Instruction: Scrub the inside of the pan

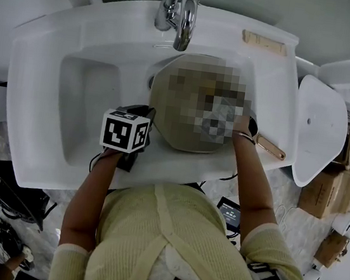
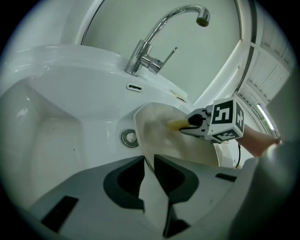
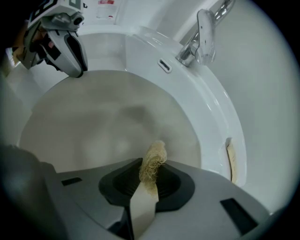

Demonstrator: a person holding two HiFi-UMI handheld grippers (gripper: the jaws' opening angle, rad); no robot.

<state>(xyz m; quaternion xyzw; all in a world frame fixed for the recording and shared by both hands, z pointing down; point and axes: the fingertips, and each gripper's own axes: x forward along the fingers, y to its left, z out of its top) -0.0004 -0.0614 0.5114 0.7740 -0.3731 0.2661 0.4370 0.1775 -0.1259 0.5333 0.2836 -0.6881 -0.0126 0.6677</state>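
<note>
A beige pan (image 1: 175, 114) leans tilted in the white sink (image 1: 79, 40), its copper-coloured handle (image 1: 270, 147) pointing right. My left gripper (image 2: 149, 165) is shut on the pan's near rim (image 2: 140, 140); in the right gripper view it shows at the pan's far edge (image 3: 75, 65). My right gripper (image 3: 151, 169) is shut on a straw-coloured loofah scrubber (image 3: 153, 159), whose tip is at the pan's inner wall (image 3: 108, 122). The left gripper view shows that gripper (image 2: 187, 123) reaching into the pan with the scrubber (image 2: 176, 123). In the head view a mosaic patch hides it.
A chrome faucet (image 1: 179, 9) arches over the basin, and a drain (image 2: 130, 137) lies beside the pan. A tan strip (image 1: 264, 42) rests on the sink's back ledge. A white lid-like piece (image 1: 320, 130) and cardboard boxes (image 1: 325, 191) stand to the right.
</note>
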